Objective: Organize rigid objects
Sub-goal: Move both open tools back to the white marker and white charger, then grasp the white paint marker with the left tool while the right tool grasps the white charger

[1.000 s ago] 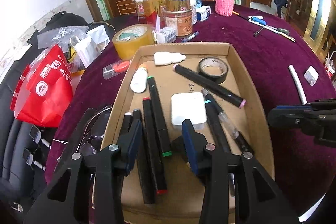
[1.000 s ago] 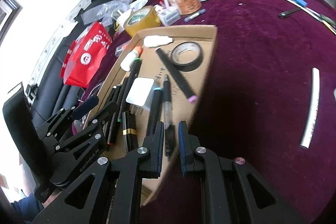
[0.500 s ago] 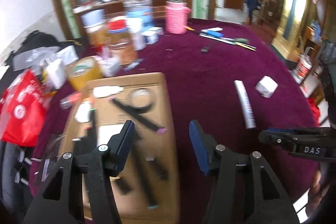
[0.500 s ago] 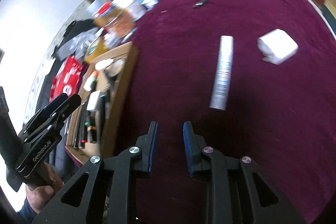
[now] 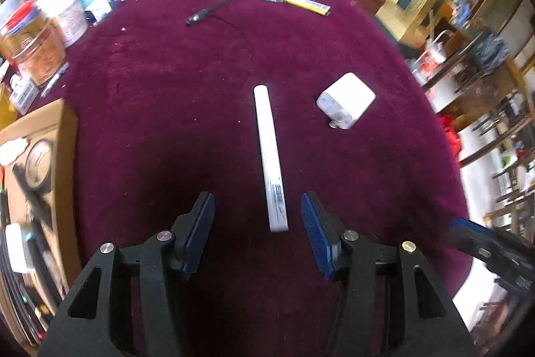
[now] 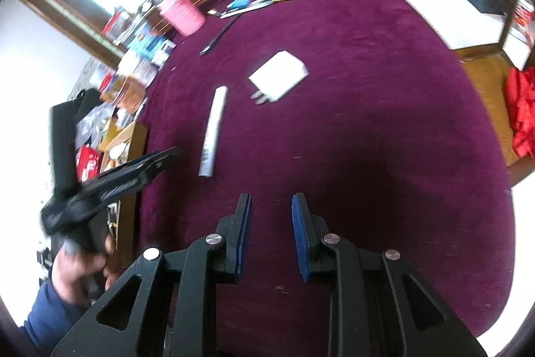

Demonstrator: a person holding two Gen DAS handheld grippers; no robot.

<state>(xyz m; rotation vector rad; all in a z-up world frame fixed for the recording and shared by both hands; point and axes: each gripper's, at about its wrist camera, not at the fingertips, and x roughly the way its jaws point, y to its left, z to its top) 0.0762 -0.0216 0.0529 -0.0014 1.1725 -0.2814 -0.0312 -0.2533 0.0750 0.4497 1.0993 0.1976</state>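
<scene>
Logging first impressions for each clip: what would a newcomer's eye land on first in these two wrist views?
Probably the long white stick lying alone on the dark red tablecloth, its near end just ahead of the open left gripper. Beside it, to the right, sits a white plug adapter. At the left edge a cardboard tray already holds markers and a roll of tape, and the empty right gripper hovers over bare cloth.

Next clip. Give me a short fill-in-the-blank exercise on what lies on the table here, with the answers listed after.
1. The long white tube lies flat on the ____ tablecloth.
2. The white charger block lies apart from the tube, on its ____ side in the left wrist view.
3. The left gripper holds ____ between its pads.
4. The cardboard tray sits at the ____ edge of the left wrist view.

Missing words: purple; right; nothing; left
</scene>
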